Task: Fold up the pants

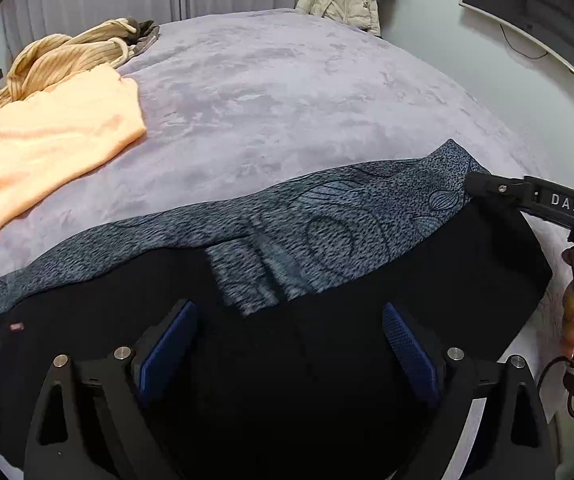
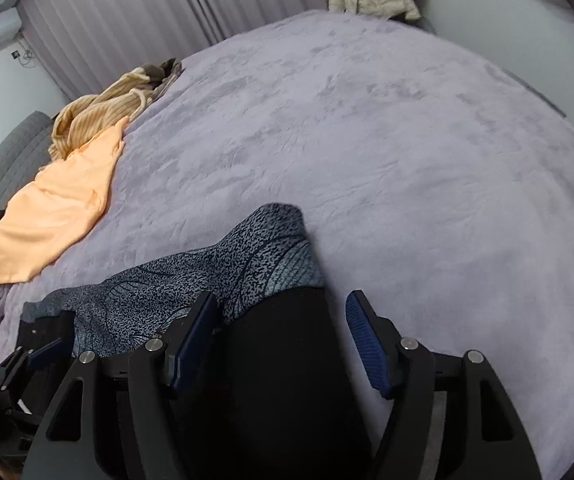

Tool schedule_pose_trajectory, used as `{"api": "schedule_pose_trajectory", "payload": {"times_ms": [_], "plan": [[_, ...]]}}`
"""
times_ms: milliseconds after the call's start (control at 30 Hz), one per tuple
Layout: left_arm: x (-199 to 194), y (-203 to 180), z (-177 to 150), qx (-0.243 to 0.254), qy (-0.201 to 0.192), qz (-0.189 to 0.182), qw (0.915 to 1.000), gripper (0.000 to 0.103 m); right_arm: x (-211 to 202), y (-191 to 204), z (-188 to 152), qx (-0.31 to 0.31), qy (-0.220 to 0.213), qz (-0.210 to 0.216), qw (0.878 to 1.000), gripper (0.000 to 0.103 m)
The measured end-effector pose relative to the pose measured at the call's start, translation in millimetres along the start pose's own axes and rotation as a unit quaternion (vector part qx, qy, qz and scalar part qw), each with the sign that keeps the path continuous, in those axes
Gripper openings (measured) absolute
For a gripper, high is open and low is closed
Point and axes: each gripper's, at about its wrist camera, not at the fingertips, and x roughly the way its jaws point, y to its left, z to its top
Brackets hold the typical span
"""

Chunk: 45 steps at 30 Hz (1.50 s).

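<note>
On the bed, left gripper (image 1: pixel 289 344): jaws spread wide above black cloth, nothing clamped
Right gripper (image 2: pixel 283 342): jaws parted, astride the pants' corner; pads not pressing
Pants (image 1: pixel 327 240): black, grey patterned waistband; flat along the near edge
Bedspread (image 1: pixel 287 100): lilac
Orange garment (image 1: pixel 47 152): far left

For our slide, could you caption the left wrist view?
Open left gripper above black pants with patterned grey waistband on a lilac bedspread.

Beyond the black pants with speckled blue-grey waistband (image 1: pixel 327 220), the lilac plush bed (image 1: pixel 287 92) lies open; a peach cloth (image 1: pixel 47 140) and tan ribbed garment (image 1: pixel 67 56) crowd its left edge.
</note>
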Motion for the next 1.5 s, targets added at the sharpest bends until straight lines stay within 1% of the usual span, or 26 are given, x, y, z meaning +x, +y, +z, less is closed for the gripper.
{"api": "schedule_pose_trajectory", "payload": {"times_ms": [33,67,100,133,167,200,233,267,300,367,400,433,467,500,533,567,633,700,933,1000,1067,1200,1367,1500], "plan": [[-8,11,-5,-0.008,-0.007,0.003,0.9999,0.094,-16,4,0,-0.009,-0.022,-0.016,1.000,0.071],[-14,20,-10,-0.014,-0.010,0.008,0.9998,0.094,-30,7,1,-0.017,-0.041,-0.016,0.999,0.071],[-17,28,-13,-0.021,-0.010,0.014,0.9996,0.094,-41,12,1,-0.023,-0.052,-0.002,0.998,0.071],[-21,37,-18,-0.032,-0.008,0.019,0.9993,0.094,-49,19,1,-0.028,-0.050,0.026,0.998,0.070],[-23,44,-22,-0.042,-0.005,0.020,0.9989,0.094,-50,29,1,-0.029,-0.036,0.067,0.997,0.066],[-24,52,-27,-0.056,-0.001,0.019,0.9983,0.094,-46,44,1,-0.029,-0.020,0.105,0.994,0.053],[-26,59,-33,-0.071,0.003,0.012,0.9974,0.094,-37,63,0,-0.032,0.001,0.140,0.990,0.049],[-27,64,-38,-0.084,0.008,0.006,0.9964,0.094,-31,78,-4,-0.041,0.019,0.159,0.986,0.046],[-28,69,-43,-0.096,0.013,0.004,0.9953,0.094,-23,93,-10,-0.055,0.030,0.167,0.984,0.046],[-30,73,-53,-0.106,0.017,0.013,0.9942,0.094,-4,124,-24,-0.087,0.053,0.169,0.980,0.046],[-32,75,-59,-0.107,0.017,0.022,0.9939,0.094,11,135,-32,-0.089,0.072,0.175,0.978,0.046],[-35,77,-63,-0.107,0.016,0.026,0.9938,0.094,27,144,-42,-0.080,0.100,0.184,0.975,0.046],[-38,79,-67,-0.106,0.016,0.027,0.9938,0.094,37,150,-53,-0.071,0.115,0.183,0.974,0.046],[-40,80,-71,-0.106,0.016,0.033,0.9937,0.094,39,156,-60,-0.077,0.100,0.164,0.978,0.046],[-42,82,-75,-0.106,0.017,0.036,0.9936,0.094,33,164,-67,-0.100,0.078,0.142,0.982,0.046],[-43,84,-77,-0.106,0.018,0.035,0.9936,0.094,30,172,-72,-0.120,0.070,0.126,0.982,0.046],[-44,87,-81,-0.111,0.016,0.031,0.9932,0.094,21,178,-83,-0.137,0.061,0.109,0.983,0.046],[-45,87,-83,-0.116,0.014,0.032,0.9927,0.094,10,177,-91,-0.149,0.058,0.098,0.982,0.046],[-54,88,-90,-0.127,0.006,0.031,0.9914,0.094,-17,172,-101,-0.139,0.045,0.081,0.986,0.052],[-56,91,-91,-0.130,0.005,0.028,0.9911,0.094,-23,176,-105,-0.137,0.044,0.085,0.986,0.061],[-60,94,-94,-0.132,0.004,0.029,0.9908,0.094,-26,182,-110,-0.145,0.045,0.086,0.985,0.068],[-66,101,-100,-0.138,0.004,0.043,0.9895,0.094,-29,191,-120,-0.158,0.039,0.061,0.985,0.071],[-75,114,-110,-0.148,-0.003,0.051,0.9877,0.094,-25,194,-124,-0.159,0.043,0.054,0.985,0.077],[-84,127,-121,-0.157,-0.008,0.062,0.9857,0.094,-23,198,-129,-0.166,0.039,0.041,0.984,0.078]]}}
